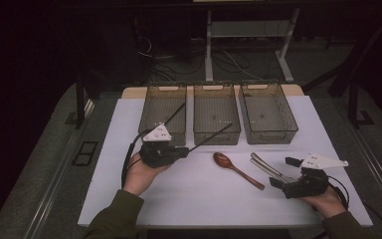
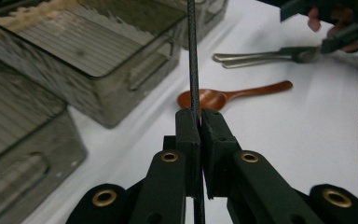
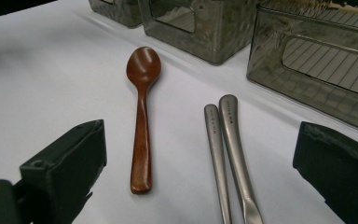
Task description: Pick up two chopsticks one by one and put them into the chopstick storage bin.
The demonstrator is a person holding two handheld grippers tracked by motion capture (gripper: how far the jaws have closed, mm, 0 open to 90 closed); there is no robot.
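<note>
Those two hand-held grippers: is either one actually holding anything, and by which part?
The left gripper is clamped on thin black chopsticks, gripping them partway along their length. The right gripper holds nothing; its jaws stand open around the metal utensil handles.

I see a thin black chopstick (image 2: 193,60) clamped between my left gripper's (image 2: 199,122) closed jaws, raised off the table and slanting toward the middle smoky bin (image 1: 216,113).

This is looking like a lab or test room rather than a home: a white board-topped table (image 1: 129,129) is standing on dark grey carpet (image 1: 45,149), loose black cables (image 1: 229,62) are trailing around white metal desk legs (image 1: 209,45), and three identical smoky clear plastic bins (image 1: 216,130) are sitting in a staged row.
</note>
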